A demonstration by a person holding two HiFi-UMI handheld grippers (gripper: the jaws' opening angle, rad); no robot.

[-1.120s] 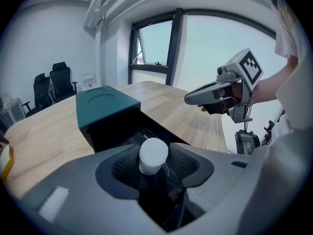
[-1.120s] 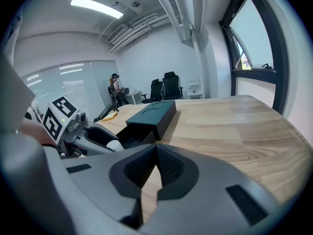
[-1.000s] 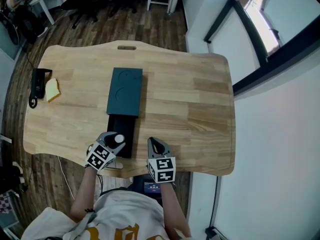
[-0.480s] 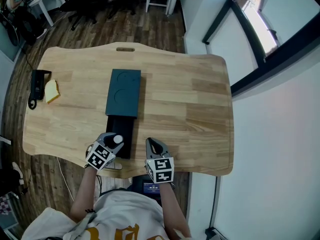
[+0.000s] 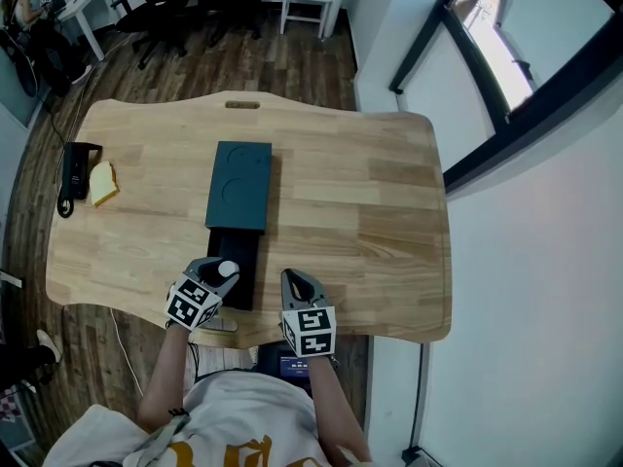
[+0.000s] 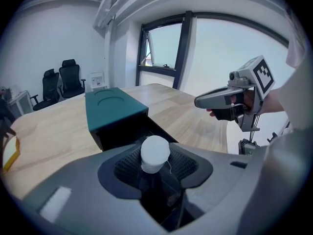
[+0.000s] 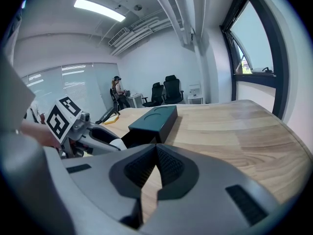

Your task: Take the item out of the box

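A dark teal box (image 5: 239,186) lies mid-table, and its black inner tray (image 5: 237,261) is slid out toward me. My left gripper (image 5: 222,272) hovers at the tray's near end. It is shut on a small dark bottle with a white cap (image 6: 155,153), which stands upright between the pads; its lower body is hidden by the jaws. My right gripper (image 5: 295,282) is beside the tray, to its right, over bare wood, with nothing between its jaws. In the right gripper view the box (image 7: 154,119) lies ahead to the left, and the pads meet at the tip.
A yellow sponge-like piece (image 5: 102,181) and a black device with a cord (image 5: 73,168) lie at the table's far left. The wooden table's near edge (image 5: 370,337) is just under both grippers. Office chairs stand beyond the far edge.
Both grippers stay almost where they were. The head view has drifted slightly, so the table sits a little higher and further left in the picture.
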